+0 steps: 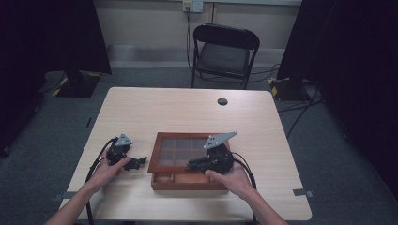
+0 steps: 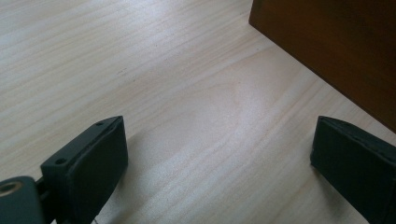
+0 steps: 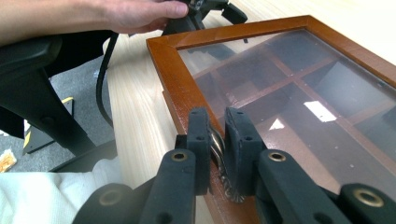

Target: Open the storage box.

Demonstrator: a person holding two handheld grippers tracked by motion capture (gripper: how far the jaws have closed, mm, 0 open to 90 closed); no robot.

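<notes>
The right gripper (image 3: pixel 217 140) has its jaws nearly together, clamped on a small metal pull (image 3: pixel 218 150) fixed to the front rail of the glazed lid (image 3: pixel 299 93). That lid belongs to the wooden box (image 1: pixel 187 180), the landmark here, and it stands slightly raised at the box's near edge. The dividers of the compartments show through the glass.

Procedure, as judged from this position: raise the pull along an arc about the far edge of the box, where the hinges are presumably fitted. Keep the grip square on the pull so it does not slip out sideways, and lift steadily without dragging the box across the table (image 1: pixel 141 108).

The left gripper (image 1: pixel 136 162) lies low on the table just left of the box. Its jaws stand wide apart with only bare tabletop between them, touching nothing. It is placed to brace the box's left wall (image 2: pixel 336 51) if the box shifts.
</notes>
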